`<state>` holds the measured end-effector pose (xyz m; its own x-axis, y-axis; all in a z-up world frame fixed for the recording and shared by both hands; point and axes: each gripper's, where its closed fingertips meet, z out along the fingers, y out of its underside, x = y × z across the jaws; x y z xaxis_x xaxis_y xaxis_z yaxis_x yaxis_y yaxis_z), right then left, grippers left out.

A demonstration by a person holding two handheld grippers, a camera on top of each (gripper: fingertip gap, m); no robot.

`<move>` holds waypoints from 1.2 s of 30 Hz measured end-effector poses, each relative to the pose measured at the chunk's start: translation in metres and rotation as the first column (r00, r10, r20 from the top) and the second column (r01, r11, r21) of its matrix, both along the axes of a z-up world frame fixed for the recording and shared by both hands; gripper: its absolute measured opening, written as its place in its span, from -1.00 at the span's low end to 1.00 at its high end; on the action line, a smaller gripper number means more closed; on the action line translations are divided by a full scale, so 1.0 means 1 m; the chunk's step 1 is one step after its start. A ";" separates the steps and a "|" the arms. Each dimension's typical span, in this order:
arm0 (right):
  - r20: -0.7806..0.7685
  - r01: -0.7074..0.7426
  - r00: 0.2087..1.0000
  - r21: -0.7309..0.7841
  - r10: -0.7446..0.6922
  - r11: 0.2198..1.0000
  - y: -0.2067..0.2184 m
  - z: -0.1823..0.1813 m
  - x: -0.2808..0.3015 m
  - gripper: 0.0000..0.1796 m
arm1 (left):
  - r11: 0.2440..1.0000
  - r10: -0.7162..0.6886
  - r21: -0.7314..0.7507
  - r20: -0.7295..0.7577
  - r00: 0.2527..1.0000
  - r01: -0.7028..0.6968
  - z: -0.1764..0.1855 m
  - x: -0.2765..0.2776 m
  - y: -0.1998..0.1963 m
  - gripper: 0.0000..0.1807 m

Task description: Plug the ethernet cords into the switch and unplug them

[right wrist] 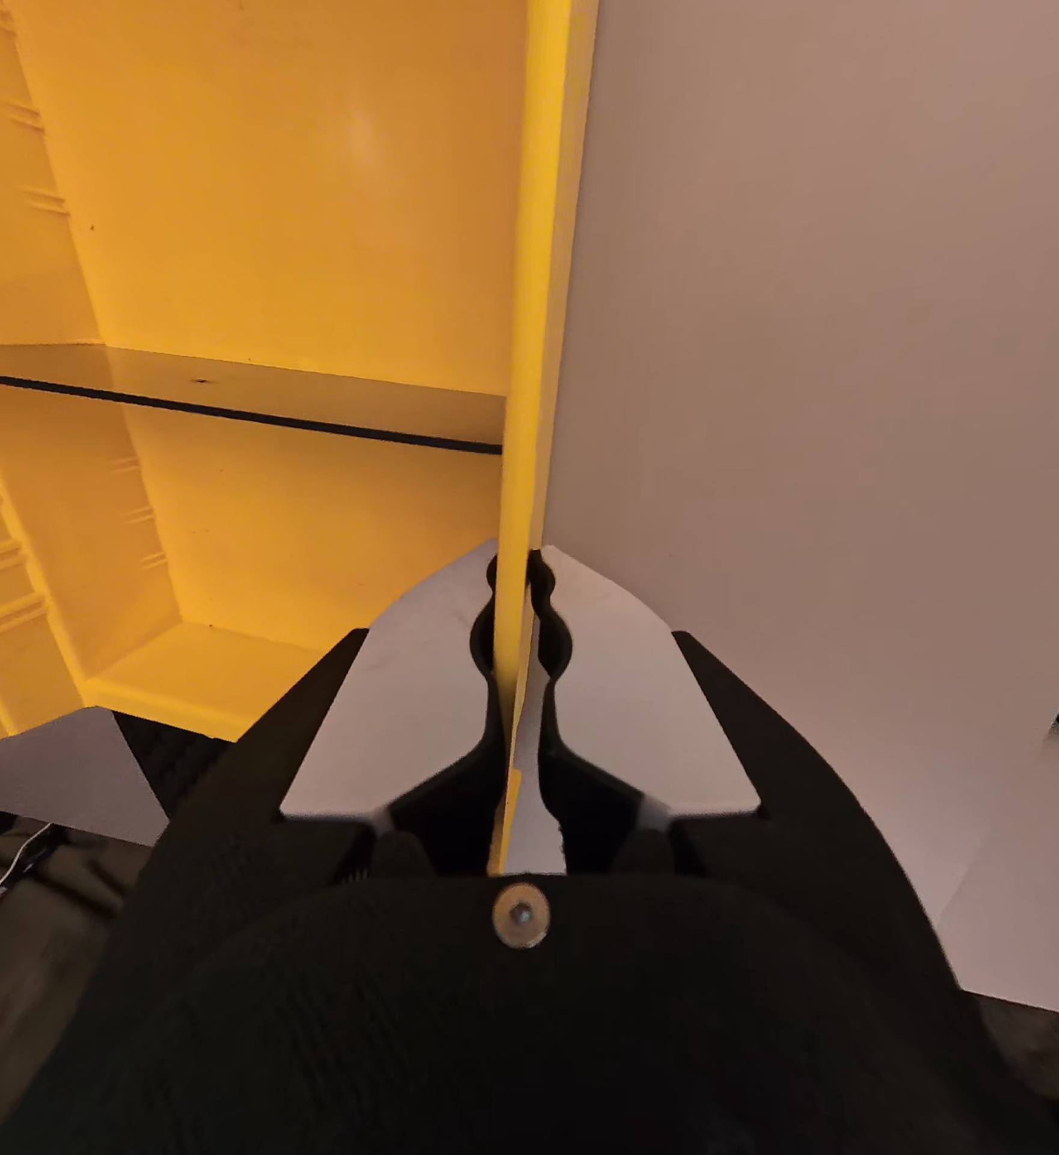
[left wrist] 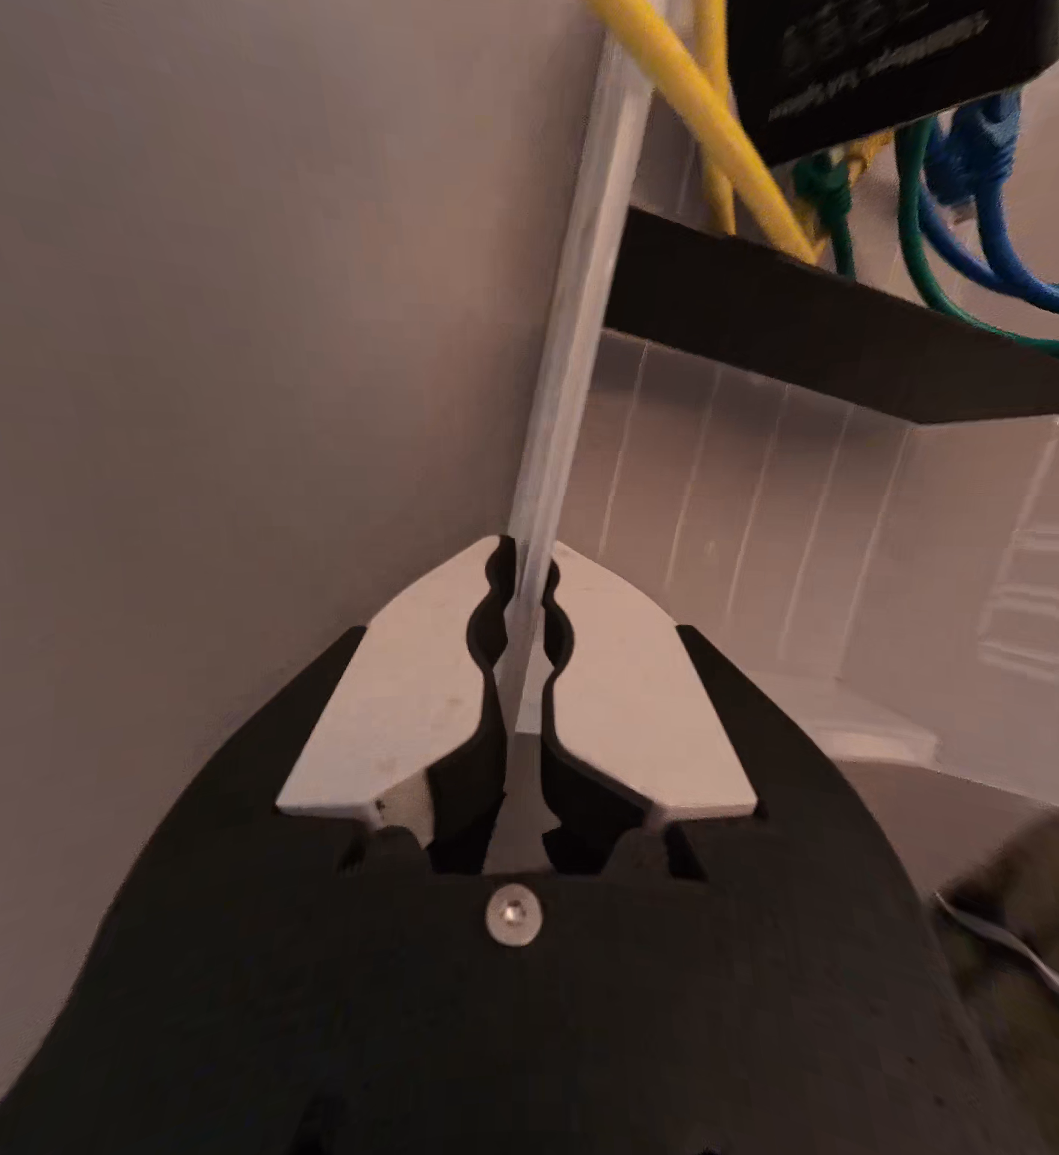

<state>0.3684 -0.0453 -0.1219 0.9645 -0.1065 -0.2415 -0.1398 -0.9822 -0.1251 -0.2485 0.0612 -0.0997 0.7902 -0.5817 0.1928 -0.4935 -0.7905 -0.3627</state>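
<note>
While each gripper is clamping the rim of a bin wall, neither is touching a cord. In the left wrist view, the left gripper [left wrist: 528,562] is sitting at lower centre, its white fingers [left wrist: 417,675] closed on the thin edge of a pale grey bin wall [left wrist: 576,375] that is running up the middle of the frame. At the upper right, a black box, likely the switch [left wrist: 858,69], is resting above a dark shelf [left wrist: 826,325], with yellow cords [left wrist: 720,144], green cords [left wrist: 914,250] and blue cords [left wrist: 964,206] trailing beneath it; motion blur is hiding whether their plugs are seated. In the right wrist view, the right gripper [right wrist: 514,556] is likewise pinching the edge of a yellow bin wall [right wrist: 545,281], with a dark divider [right wrist: 233,387] crossing the left of the frame. To do this step well, both grips would probably need to be keeping the bins steady and level, then releasing before one gripper is reaching toward a plug near the switch.
</note>
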 end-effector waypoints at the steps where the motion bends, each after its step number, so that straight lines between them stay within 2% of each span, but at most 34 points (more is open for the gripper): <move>1: -0.003 0.002 1.000 0.001 -0.002 1.000 0.000 0.000 0.000 -0.93 | 0.997 0.019 -0.068 -0.022 1.000 -0.021 0.001 -0.021 -0.009 -0.93; 3: 0.003 0.000 1.000 -0.009 0.000 1.000 0.000 0.000 0.000 -0.93 | 0.994 0.035 -0.098 -0.048 0.998 -0.040 0.006 -0.050 -0.015 -0.88; 5: 0.023 0.002 1.000 -0.017 -0.002 1.000 0.002 0.000 0.001 -0.93 | 0.998 0.055 -0.029 0.057 0.997 -0.053 0.019 -0.050 0.001 -0.56; 7: 0.027 0.015 1.000 -0.018 -0.015 1.000 0.005 0.000 0.001 -0.93 | 0.997 0.070 -0.049 0.087 0.994 -0.066 0.016 -0.050 0.006 -0.61; 9: 0.025 0.040 0.999 -0.007 -0.040 0.999 0.010 0.001 0.000 -0.95 | 0.987 0.062 -0.145 -0.080 0.995 -0.073 -0.006 -0.071 -0.006 -0.77; 10: 0.027 0.053 0.998 -0.001 -0.053 0.999 0.013 0.001 0.000 -0.95 | 0.984 0.054 -0.161 -0.134 0.990 -0.075 -0.013 -0.078 -0.007 -0.71; 11: 0.028 0.061 0.998 0.010 -0.061 0.998 0.017 0.002 0.000 -0.94 | 0.980 0.057 -0.184 -0.101 0.993 -0.075 -0.014 -0.074 -0.009 -0.86; 12: 0.030 0.060 0.998 0.018 -0.061 0.998 0.021 0.002 -0.001 -0.94 | 0.975 0.086 -0.195 -0.082 0.993 -0.101 -0.014 -0.072 -0.007 -0.89; 18: 0.026 0.008 1.000 0.015 -0.009 1.000 0.041 0.001 -0.027 -0.94 | 0.941 0.269 -0.194 -0.062 0.961 -0.276 -0.013 -0.103 0.004 -0.83; 24: 0.022 -0.038 0.999 0.015 0.037 0.999 0.060 0.002 -0.079 -0.94 | 0.837 0.491 -0.219 -0.106 0.865 -0.502 -0.011 -0.165 -0.007 -0.91; 28: 0.029 -0.088 0.996 0.017 0.088 0.996 0.065 0.002 -0.104 -0.93 | 0.819 0.521 -0.247 -0.058 0.851 -0.518 -0.011 -0.184 -0.015 -0.90; 32: 0.016 -0.061 0.998 0.012 0.061 0.998 0.068 0.002 -0.098 -0.94 | 0.762 0.629 -0.218 0.025 0.777 -0.610 -0.010 -0.212 -0.007 -0.86; 36: 0.014 -0.012 1.000 0.014 0.012 1.000 0.067 0.002 -0.079 -0.94 | 0.736 0.670 -0.202 0.083 0.737 -0.646 -0.009 -0.236 -0.007 -0.85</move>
<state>0.2893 0.0221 -0.1204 0.9689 -0.0917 -0.2299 -0.1264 -0.9819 -0.1408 -0.4842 0.0537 -0.1086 0.9206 0.1201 0.3715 0.2185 -0.9471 -0.2352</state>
